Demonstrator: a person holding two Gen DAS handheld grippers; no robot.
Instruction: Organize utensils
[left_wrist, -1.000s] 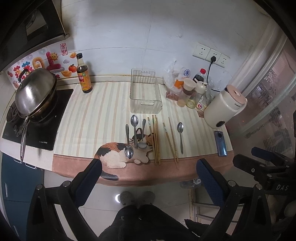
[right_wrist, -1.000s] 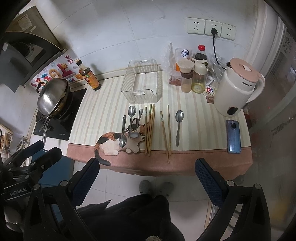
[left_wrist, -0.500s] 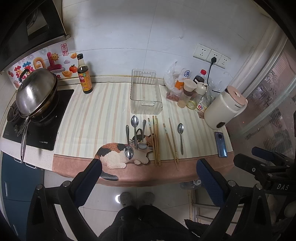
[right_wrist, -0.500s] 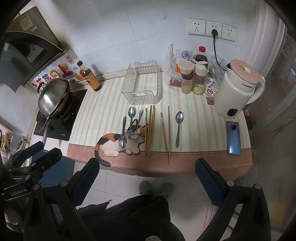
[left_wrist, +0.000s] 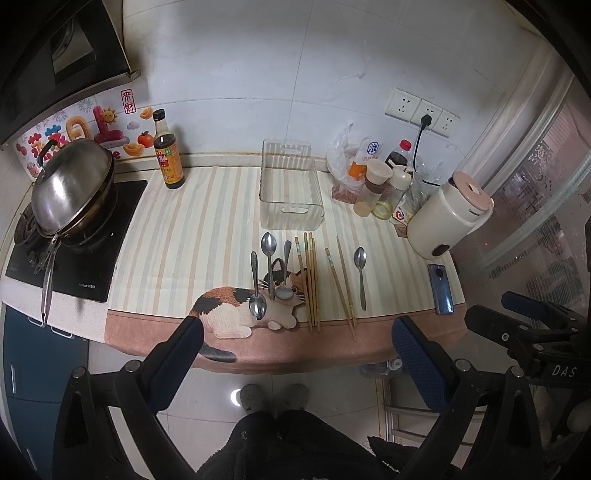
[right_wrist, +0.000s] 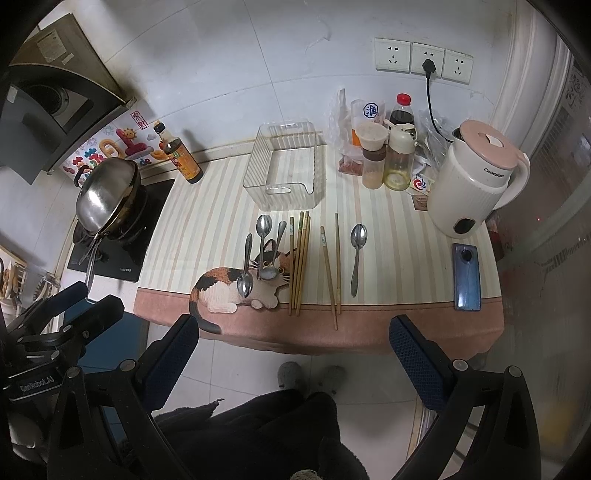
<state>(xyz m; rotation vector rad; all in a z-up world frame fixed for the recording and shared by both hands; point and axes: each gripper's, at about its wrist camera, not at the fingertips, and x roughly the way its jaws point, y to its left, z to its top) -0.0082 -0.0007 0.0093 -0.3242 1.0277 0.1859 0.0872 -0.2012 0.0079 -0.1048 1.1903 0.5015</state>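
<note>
Both grippers, left gripper (left_wrist: 295, 354) and right gripper (right_wrist: 293, 350), wide open, empty, held back above spoons (left_wrist: 268, 258) and chopsticks (left_wrist: 310, 277) ahead for surveying.

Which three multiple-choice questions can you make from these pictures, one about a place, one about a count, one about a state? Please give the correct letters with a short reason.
1. Where does the clear bin stand?
A. behind the utensils, toward the wall
B. on the stove
C. on the floor

2. How many spoons lie on the counter?
A. two
B. four
C. six

3. What is the state of the bin?
A. full of chopsticks
B. empty
C. turned upside down

Answers:
1 A: the bin sits between the wall and the chopsticks.
2 B: three spoons lie at the cat picture, and a single spoon lies to the right.
3 B: only its bare bottom shows through the open top.
</note>
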